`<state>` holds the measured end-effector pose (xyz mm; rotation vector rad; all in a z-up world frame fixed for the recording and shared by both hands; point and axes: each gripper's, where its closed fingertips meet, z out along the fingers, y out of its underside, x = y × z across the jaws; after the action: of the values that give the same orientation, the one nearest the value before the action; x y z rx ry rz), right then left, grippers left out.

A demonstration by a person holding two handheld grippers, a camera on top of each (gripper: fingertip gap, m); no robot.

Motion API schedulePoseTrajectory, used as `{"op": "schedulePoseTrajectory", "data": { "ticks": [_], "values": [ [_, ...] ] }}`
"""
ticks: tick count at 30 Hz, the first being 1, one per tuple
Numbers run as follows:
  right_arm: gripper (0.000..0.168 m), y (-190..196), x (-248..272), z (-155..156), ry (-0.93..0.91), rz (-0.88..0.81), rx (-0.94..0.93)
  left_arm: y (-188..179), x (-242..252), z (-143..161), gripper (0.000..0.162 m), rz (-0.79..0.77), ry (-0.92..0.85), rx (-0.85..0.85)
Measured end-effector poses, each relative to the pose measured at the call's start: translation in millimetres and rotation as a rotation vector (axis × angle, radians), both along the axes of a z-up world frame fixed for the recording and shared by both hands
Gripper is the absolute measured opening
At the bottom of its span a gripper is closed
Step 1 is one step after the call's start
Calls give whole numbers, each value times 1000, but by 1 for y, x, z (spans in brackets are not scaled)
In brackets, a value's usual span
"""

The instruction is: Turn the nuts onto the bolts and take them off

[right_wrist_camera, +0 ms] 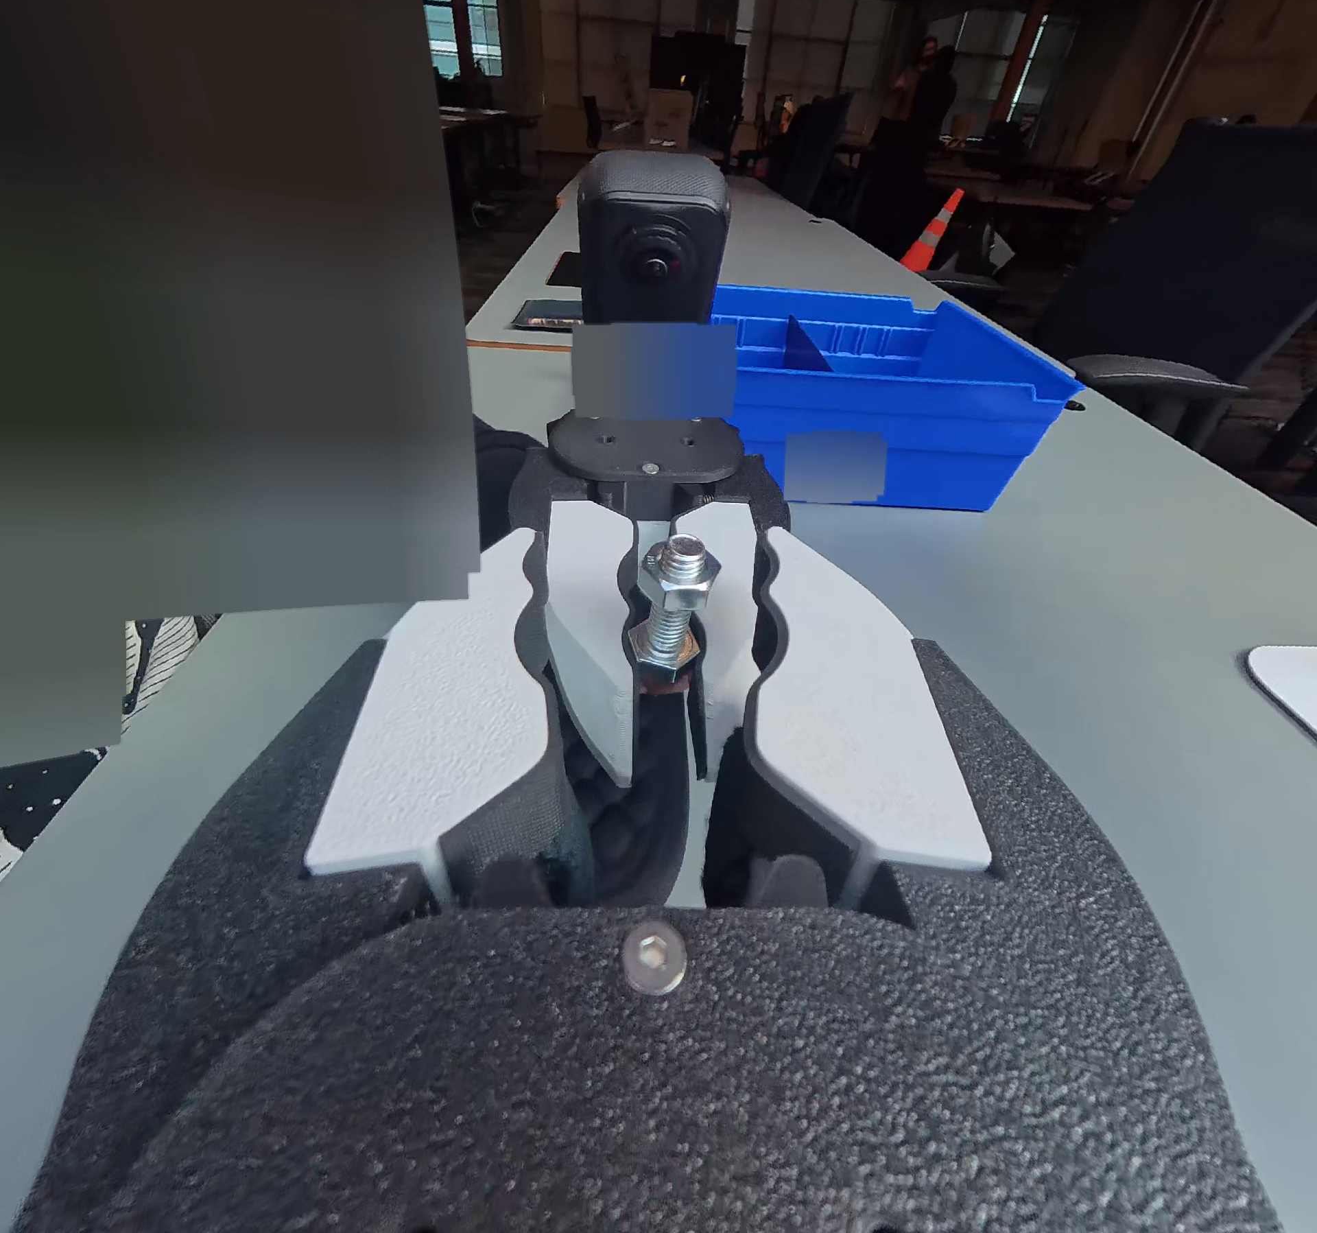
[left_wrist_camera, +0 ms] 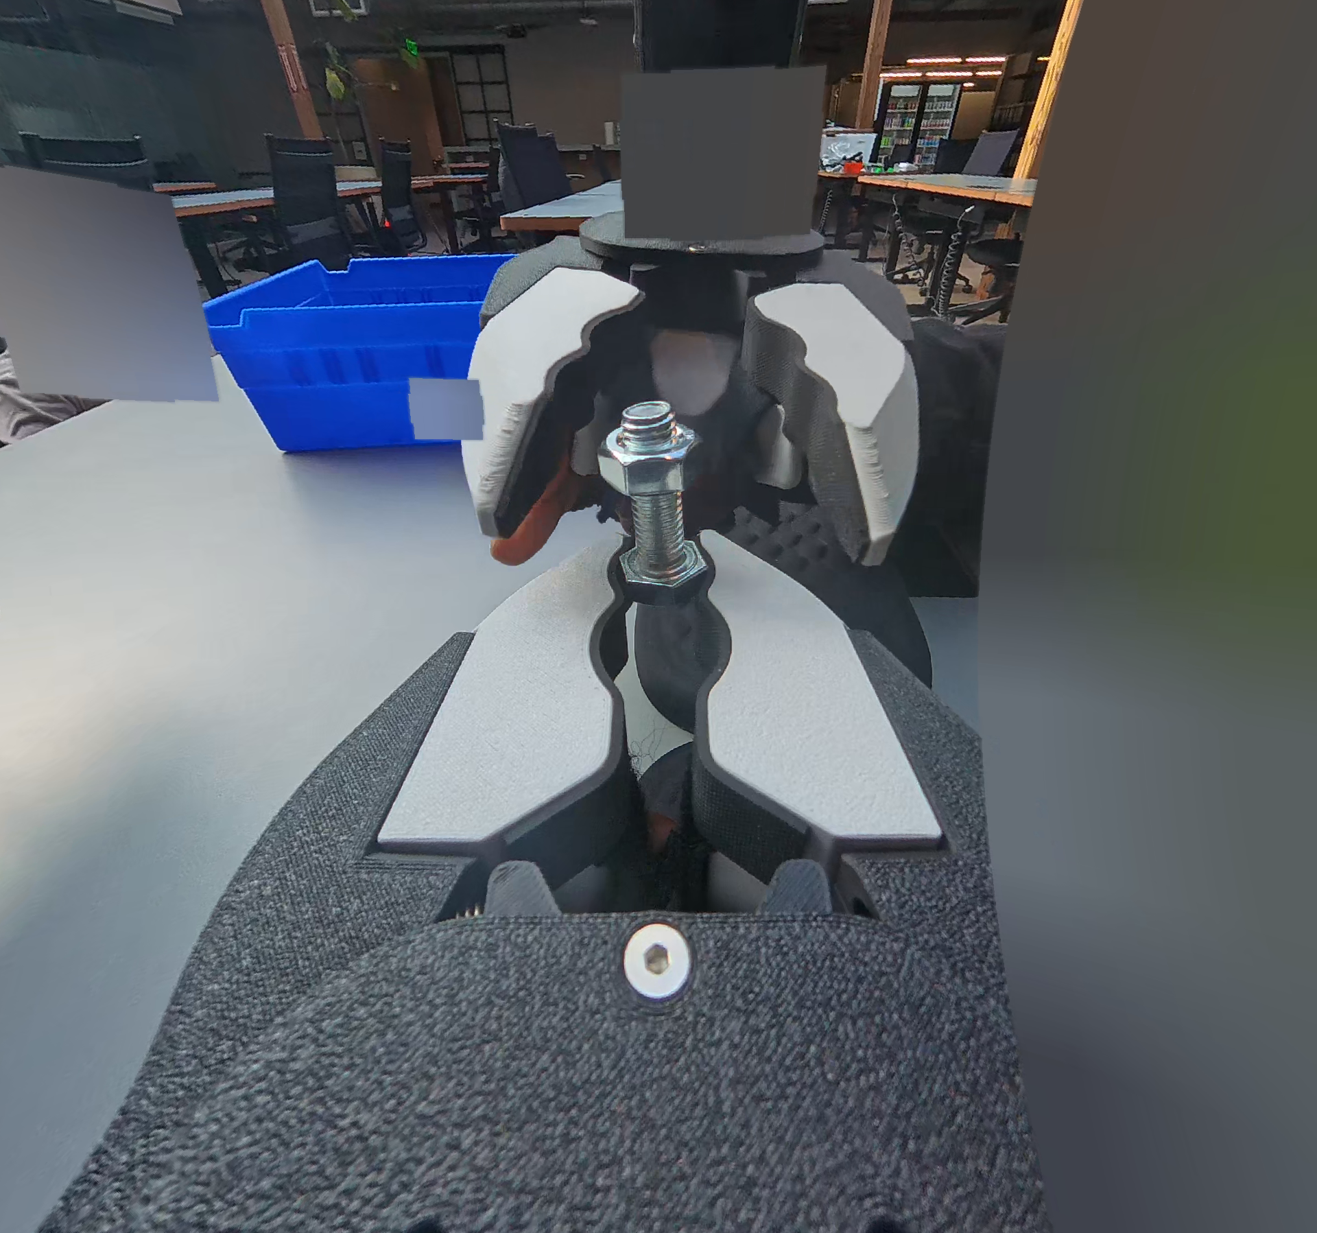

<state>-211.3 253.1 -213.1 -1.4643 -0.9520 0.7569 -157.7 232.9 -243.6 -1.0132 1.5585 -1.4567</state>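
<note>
A blue bin [left_wrist_camera: 370, 357] with an inner divider stands on the grey table [left_wrist_camera: 214, 593] beyond the two grippers, empty as far as can be seen; across the room are desks and dark office chairs [left_wrist_camera: 306, 201], an orange traffic cone [right_wrist_camera: 933, 233] shows off to the side in the right wrist view, and a flat white thing [right_wrist_camera: 1283, 692] lies at the table's edge there, cut off by the frame; large blurred patches cover part of each view; the two grippers face each other tip to tip, so each blocks much of the other's outlook, and the camera [right_wrist_camera: 652, 236] mounted on the left gripper fills the middle of the right wrist view; the left gripper [left_wrist_camera: 659, 575] has its jaws pressed together on the hex head of the bolt [left_wrist_camera: 656, 529], pinching it at the very tips; the right gripper [right_wrist_camera: 652, 600] has its jaws spread wide, one on either side of the bolt, and neither pad visibly touches metal; the bolt is held above the table with its long axis nearly upright, threaded end up, leaning slightly; the nut [left_wrist_camera: 645, 461] sits near the top of the thread, well apart from the head, with a few turns of thread showing above it
</note>
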Motion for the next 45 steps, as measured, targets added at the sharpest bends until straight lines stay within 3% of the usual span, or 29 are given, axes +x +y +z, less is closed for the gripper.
{"op": "schedulePoseTrajectory", "data": {
  "ticks": [22,32,34,41,45],
  "values": [
    [26,-8,21,2,45,-117,25,1,0,1,14,3,-3,-8],
    [4,-11,28,3,30,-140,36,1,0,0,14,4,-2,-2],
    [6,-10,30,5,29,-137,35,1,0,0,14,4,-2,-4],
    [54,0,14,4,28,-50,-1,0,0,0,14,0,-2,-4],
    [58,4,-2,-1,17,-3,-12,0,0,0,14,0,-1,-3]
  ]
}}
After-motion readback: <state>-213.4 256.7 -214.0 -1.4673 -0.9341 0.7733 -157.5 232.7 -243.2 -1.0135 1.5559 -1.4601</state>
